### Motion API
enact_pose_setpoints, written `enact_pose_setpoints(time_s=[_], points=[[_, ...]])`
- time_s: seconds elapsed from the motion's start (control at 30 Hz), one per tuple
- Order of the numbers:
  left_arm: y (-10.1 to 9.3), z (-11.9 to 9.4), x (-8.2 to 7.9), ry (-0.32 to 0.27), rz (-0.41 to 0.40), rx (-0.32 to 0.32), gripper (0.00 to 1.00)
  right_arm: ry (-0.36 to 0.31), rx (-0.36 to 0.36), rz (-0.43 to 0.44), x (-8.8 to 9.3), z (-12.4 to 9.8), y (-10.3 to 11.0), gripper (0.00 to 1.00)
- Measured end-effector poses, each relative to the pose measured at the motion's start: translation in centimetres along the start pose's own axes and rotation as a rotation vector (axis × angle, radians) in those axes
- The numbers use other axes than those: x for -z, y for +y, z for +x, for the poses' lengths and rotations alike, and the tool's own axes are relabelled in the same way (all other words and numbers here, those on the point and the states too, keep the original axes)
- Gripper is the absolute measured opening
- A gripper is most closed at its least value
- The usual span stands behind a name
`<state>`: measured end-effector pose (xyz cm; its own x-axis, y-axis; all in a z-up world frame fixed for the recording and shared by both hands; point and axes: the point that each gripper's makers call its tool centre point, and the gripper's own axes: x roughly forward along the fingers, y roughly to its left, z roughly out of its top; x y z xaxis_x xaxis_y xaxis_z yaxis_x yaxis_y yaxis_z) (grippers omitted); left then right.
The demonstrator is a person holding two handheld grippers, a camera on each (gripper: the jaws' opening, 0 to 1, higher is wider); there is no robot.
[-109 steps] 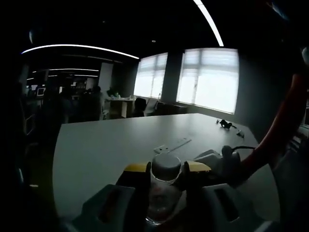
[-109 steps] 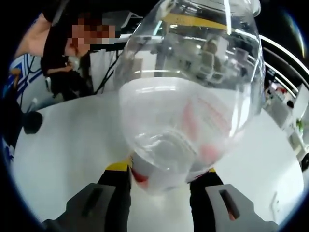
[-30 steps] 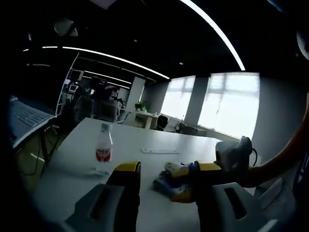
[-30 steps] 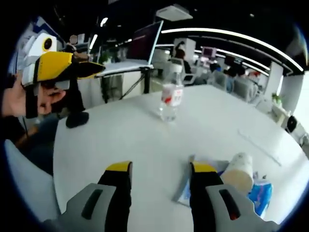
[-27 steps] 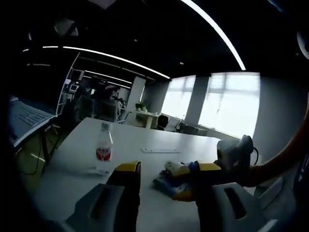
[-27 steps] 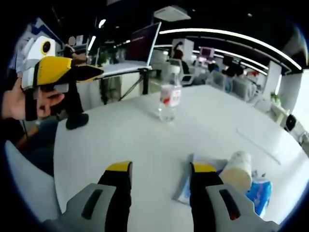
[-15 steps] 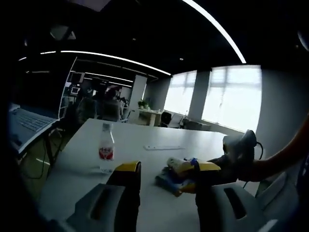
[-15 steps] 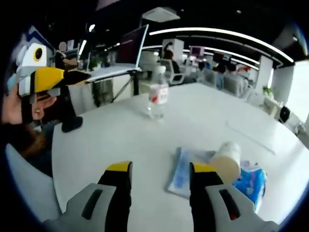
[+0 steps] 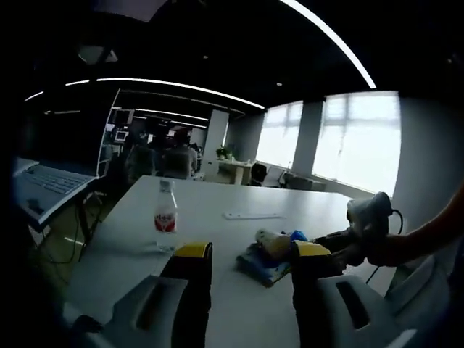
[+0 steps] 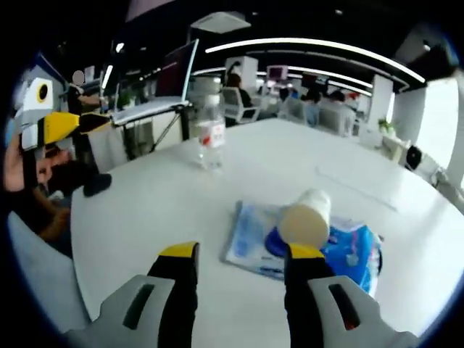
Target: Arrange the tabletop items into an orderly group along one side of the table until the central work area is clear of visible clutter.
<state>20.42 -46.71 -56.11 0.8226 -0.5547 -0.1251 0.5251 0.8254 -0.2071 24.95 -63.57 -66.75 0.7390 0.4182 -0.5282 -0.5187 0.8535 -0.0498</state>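
Now my right gripper, jaws apart and empty, faces the tipped cup on the blue packet just ahead; my left gripper, likewise empty, hangs farther off.

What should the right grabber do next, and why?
Probably ease the right gripper forward onto the cup. Its jaws are open and empty, and the cup lies tipped over on the blue packets just ahead, apart from the upright bottle.

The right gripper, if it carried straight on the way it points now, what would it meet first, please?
Probably the blue packet with the pale cup lying on it, just beyond the open right gripper, though depth is unclear.
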Motion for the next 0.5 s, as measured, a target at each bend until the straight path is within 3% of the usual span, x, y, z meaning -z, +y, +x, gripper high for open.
enact_pose_setpoints(time_s=[0.5], points=[[-0.4, -1.3, 2.2, 0.047, -0.015, -0.066, 0.43, 0.030, 0.065, 0.063, 2.2, -2.2, -4.8, 0.44]])
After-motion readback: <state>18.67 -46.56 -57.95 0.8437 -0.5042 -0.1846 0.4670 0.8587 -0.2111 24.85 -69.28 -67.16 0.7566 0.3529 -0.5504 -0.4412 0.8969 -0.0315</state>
